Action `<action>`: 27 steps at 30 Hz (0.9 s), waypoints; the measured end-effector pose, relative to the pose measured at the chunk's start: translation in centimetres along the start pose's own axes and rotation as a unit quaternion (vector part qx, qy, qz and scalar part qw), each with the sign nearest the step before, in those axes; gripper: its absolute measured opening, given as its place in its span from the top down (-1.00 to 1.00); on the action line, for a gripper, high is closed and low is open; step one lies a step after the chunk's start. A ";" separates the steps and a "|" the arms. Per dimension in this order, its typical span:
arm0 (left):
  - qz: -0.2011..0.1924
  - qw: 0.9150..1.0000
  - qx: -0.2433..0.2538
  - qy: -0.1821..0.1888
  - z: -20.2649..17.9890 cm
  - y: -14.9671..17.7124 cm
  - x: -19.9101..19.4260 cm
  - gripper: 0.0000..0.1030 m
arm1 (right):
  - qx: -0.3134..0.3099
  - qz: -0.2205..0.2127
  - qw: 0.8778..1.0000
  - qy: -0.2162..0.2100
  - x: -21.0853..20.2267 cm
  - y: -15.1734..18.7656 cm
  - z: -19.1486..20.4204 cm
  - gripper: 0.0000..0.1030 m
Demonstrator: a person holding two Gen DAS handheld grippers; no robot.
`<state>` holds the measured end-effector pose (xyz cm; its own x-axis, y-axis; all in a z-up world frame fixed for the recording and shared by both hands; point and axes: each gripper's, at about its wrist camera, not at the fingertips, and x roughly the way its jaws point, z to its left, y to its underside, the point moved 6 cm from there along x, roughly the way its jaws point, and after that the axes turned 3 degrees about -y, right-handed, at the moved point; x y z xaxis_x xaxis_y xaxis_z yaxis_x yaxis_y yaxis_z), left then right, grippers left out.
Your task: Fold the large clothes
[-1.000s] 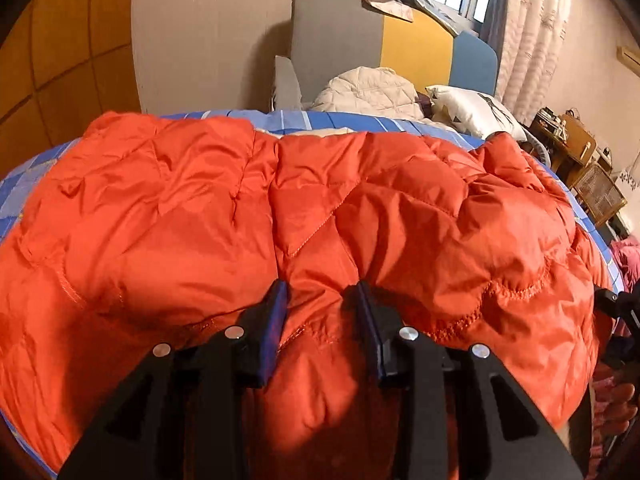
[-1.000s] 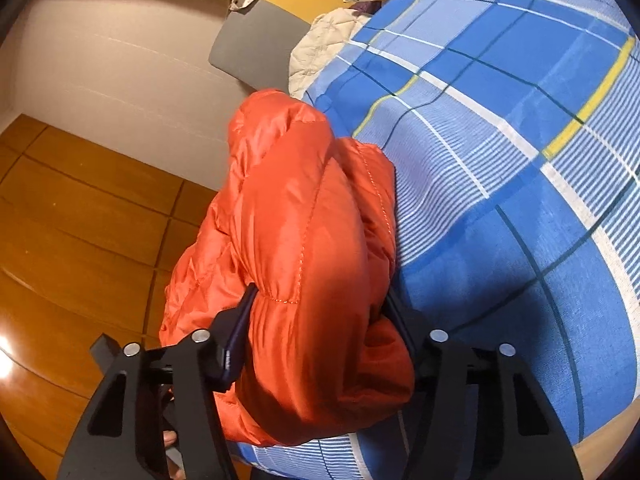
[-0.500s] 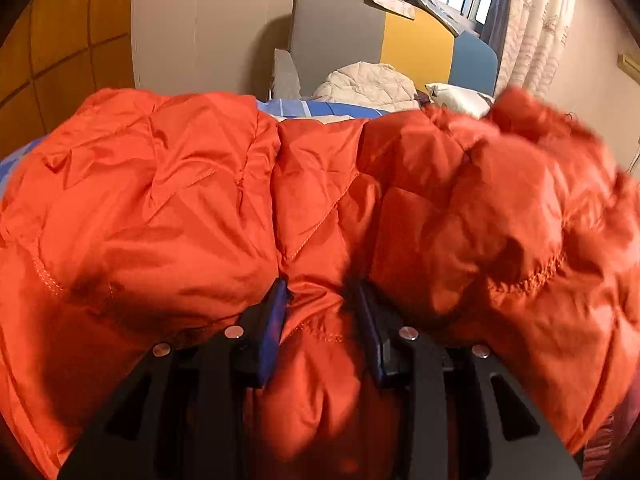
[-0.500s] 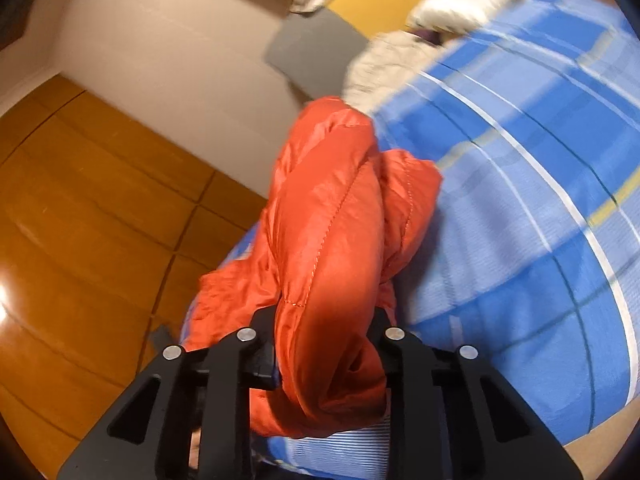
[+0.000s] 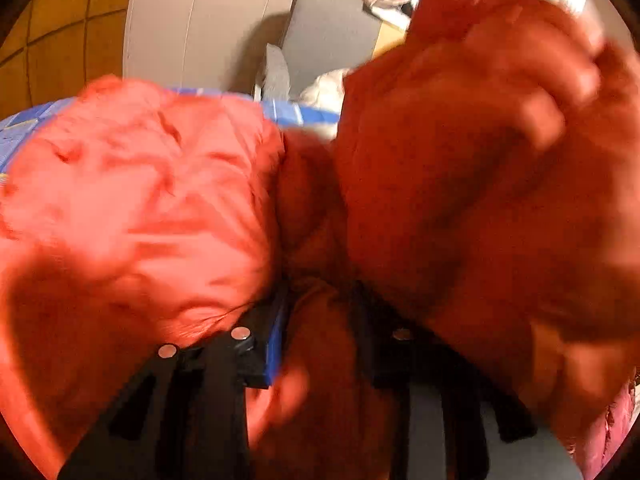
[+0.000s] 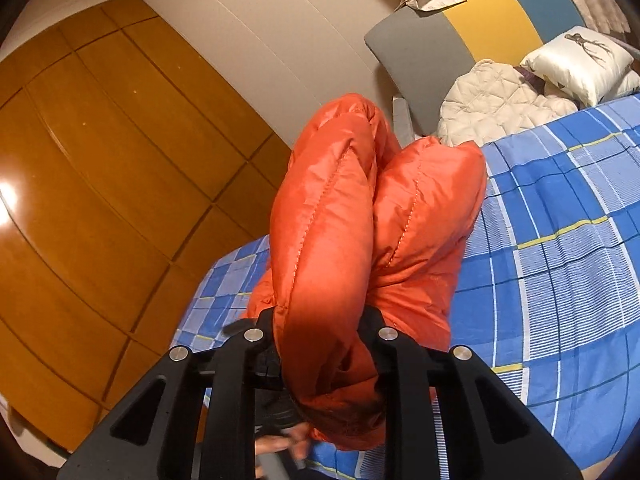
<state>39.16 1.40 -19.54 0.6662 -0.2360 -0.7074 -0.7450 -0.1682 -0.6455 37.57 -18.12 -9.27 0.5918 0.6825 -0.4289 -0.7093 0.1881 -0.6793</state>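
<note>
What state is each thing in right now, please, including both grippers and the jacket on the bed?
Orange puffer jacket: bunched, partly lifted off the bed, gripped in two places.
Left gripper: jaws shut on a fold of jacket; view blurred.
Right gripper: jaws shut on a thick roll of jacket.
Blue checked bedsheet: spread flat over the bed.
Cream quilted garment: crumpled in a heap at the headboard.
White pillow: lying beside that heap.

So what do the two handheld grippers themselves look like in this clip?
Both the left gripper and the right gripper are matte black, angular frames with triangular cut-outs and round silver bolt heads. The left fingers show blue inner pads. No cables or markings are visible.
</note>
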 end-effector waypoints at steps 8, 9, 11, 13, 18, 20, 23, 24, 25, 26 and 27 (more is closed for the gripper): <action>-0.098 0.987 -0.054 -0.115 12.3 -2.4 -10.5 0.24 | 0.005 -0.003 1.000 0.011 -0.3 0.0 -0.5 0.59; -0.093 0.984 -0.088 -0.125 15.1 -2.1 -10.7 0.23 | 0.002 -0.002 1.000 0.012 -0.3 0.0 -0.3 0.59; -0.079 0.980 -0.132 -0.128 18.6 -1.1 -10.5 0.23 | -0.005 -0.001 1.000 0.016 -0.4 0.2 0.4 0.59; -0.047 0.981 -0.159 -0.101 20.5 0.3 -9.2 0.23 | -0.014 0.001 1.000 0.023 -0.4 0.3 1.3 0.59; -0.014 0.988 -0.144 -0.051 19.6 1.7 -6.1 0.45 | -0.046 0.009 0.998 0.045 0.5 0.4 3.4 0.59; -0.015 0.989 -0.140 -0.032 18.8 1.7 -5.8 0.51 | -0.069 0.016 0.996 0.059 1.2 0.5 4.6 0.59; -0.014 0.991 -0.130 -0.020 17.8 1.7 -5.7 0.57 | -0.111 0.031 0.991 0.070 2.7 1.1 7.0 0.59; -0.013 0.991 -0.130 -0.012 17.7 1.7 -5.6 0.58 | -0.125 0.038 0.989 0.072 3.5 1.5 7.9 0.59; -0.012 0.991 -0.130 -0.010 17.6 1.9 -5.6 0.58 | -0.140 0.045 0.986 0.075 4.3 1.9 8.8 0.59; -0.012 0.992 -0.127 -0.007 17.4 1.7 -5.5 0.59 | -0.154 0.051 0.984 0.077 5.1 2.2 9.6 0.59; -0.011 0.992 -0.124 -0.004 17.2 1.0 -5.2 0.60 | -0.163 0.056 0.982 0.077 5.6 2.6 10.2 0.59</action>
<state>35.50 18.89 -21.43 0.6825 -0.2218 -0.6964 -0.7144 -0.4036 -0.5716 35.14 -6.64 -7.32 0.5866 0.5659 -0.5793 -0.6276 -0.1344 -0.7668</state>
